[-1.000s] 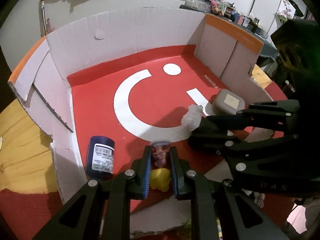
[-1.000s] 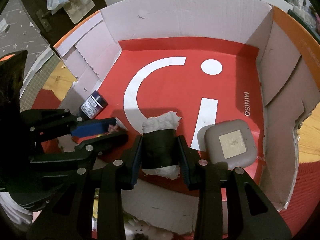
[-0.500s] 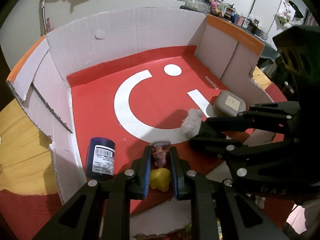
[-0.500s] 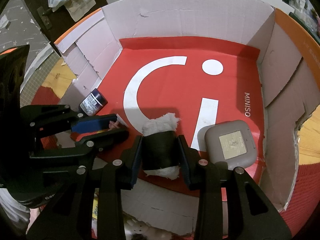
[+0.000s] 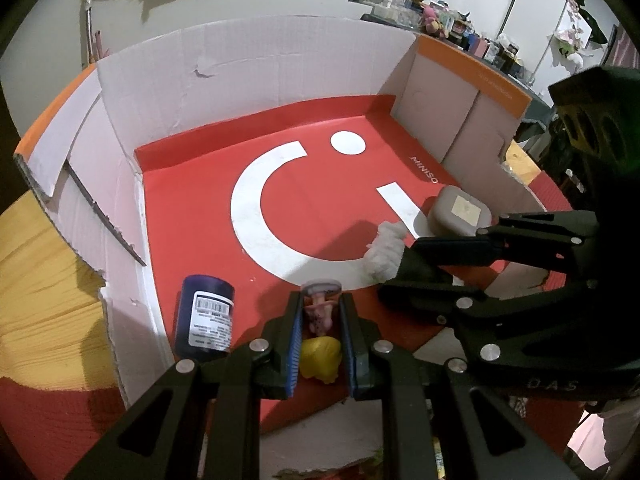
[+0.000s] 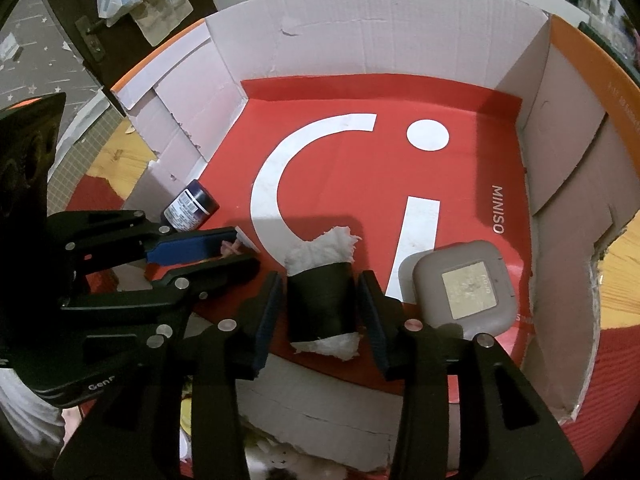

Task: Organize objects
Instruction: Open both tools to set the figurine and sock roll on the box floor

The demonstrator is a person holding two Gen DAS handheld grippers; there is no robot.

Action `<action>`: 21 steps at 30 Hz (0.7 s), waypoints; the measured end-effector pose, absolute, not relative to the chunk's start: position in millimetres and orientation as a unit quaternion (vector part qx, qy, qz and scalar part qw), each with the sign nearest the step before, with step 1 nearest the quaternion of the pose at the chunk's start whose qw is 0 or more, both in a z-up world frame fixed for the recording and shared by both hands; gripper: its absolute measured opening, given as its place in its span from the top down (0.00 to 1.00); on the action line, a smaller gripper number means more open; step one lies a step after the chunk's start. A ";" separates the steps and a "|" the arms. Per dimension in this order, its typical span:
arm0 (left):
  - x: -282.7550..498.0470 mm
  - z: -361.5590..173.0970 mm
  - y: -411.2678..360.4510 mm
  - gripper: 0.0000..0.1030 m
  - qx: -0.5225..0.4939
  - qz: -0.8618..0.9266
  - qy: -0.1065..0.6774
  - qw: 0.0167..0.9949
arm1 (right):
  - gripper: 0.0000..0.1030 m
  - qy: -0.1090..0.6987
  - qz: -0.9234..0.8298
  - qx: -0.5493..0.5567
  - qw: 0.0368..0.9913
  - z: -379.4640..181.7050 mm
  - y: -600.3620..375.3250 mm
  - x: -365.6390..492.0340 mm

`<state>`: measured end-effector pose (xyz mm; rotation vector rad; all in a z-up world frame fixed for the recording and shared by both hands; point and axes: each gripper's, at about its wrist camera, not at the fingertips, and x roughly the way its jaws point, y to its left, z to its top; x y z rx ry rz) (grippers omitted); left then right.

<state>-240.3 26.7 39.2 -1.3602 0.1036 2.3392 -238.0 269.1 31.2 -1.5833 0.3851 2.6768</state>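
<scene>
My left gripper [image 5: 320, 312] is shut on a small pink and yellow toy figure [image 5: 320, 334], low over the red floor of the cardboard box [image 5: 280, 80] near its front edge. My right gripper [image 6: 322, 292] has its jaws spread slightly, and a white fluffy roll with a black band [image 6: 322, 296] lies between them on the box floor; gaps show on both sides. The roll's white end also shows in the left wrist view [image 5: 384, 254]. The left gripper shows in the right wrist view [image 6: 224, 250].
A dark blue jar with a barcode label [image 5: 206, 318] lies by the box's left wall. A grey square case [image 6: 464, 290] rests on the floor at the right. Box walls [image 6: 380, 28] surround the floor. Cluttered shelves [image 5: 460, 28] stand beyond.
My right gripper's jaws have spread off the fluffy roll, which now lies on the box floor. The left gripper has held still with the toy.
</scene>
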 end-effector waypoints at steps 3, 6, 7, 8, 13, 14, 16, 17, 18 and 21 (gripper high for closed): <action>-242.3 39.2 26.4 0.81 -0.490 0.844 0.037 0.215 | 0.58 0.120 0.855 -0.504 0.008 31.5 268.4 -238.4; -243.0 40.0 25.0 0.78 -0.489 0.845 0.035 0.213 | 0.58 0.122 0.856 -0.503 0.007 31.3 269.1 -237.7; -243.2 40.6 24.4 0.78 -0.489 0.845 0.035 0.213 | 0.57 0.122 0.856 -0.503 0.006 31.5 269.2 -237.5; -243.5 40.7 24.3 0.77 -0.489 0.846 0.035 0.212 | 0.57 0.122 0.856 -0.503 0.006 31.6 269.7 -238.0; -243.5 41.5 23.6 0.76 -0.489 0.846 0.037 0.212 | 0.56 0.122 0.856 -0.503 0.006 31.6 270.1 -238.1; -243.5 41.6 23.5 0.76 -0.489 0.846 0.037 0.211 | 0.56 0.122 0.856 -0.503 0.006 31.6 270.2 -238.0; -243.7 42.0 22.8 0.76 -0.489 0.846 0.037 0.210 | 0.56 0.122 0.856 -0.503 0.007 32.0 271.5 -237.1; -243.7 42.1 22.7 0.76 -0.488 0.846 0.037 0.210 | 0.56 0.122 0.856 -0.503 0.007 32.1 271.5 -237.1; -243.8 42.2 22.7 0.76 -0.489 0.846 0.037 0.210 | 0.56 0.122 0.856 -0.502 0.007 32.2 272.1 -236.8; -244.1 43.0 22.6 0.75 -0.489 0.846 0.038 0.209 | 0.56 0.121 0.856 -0.502 0.010 31.5 271.0 -239.1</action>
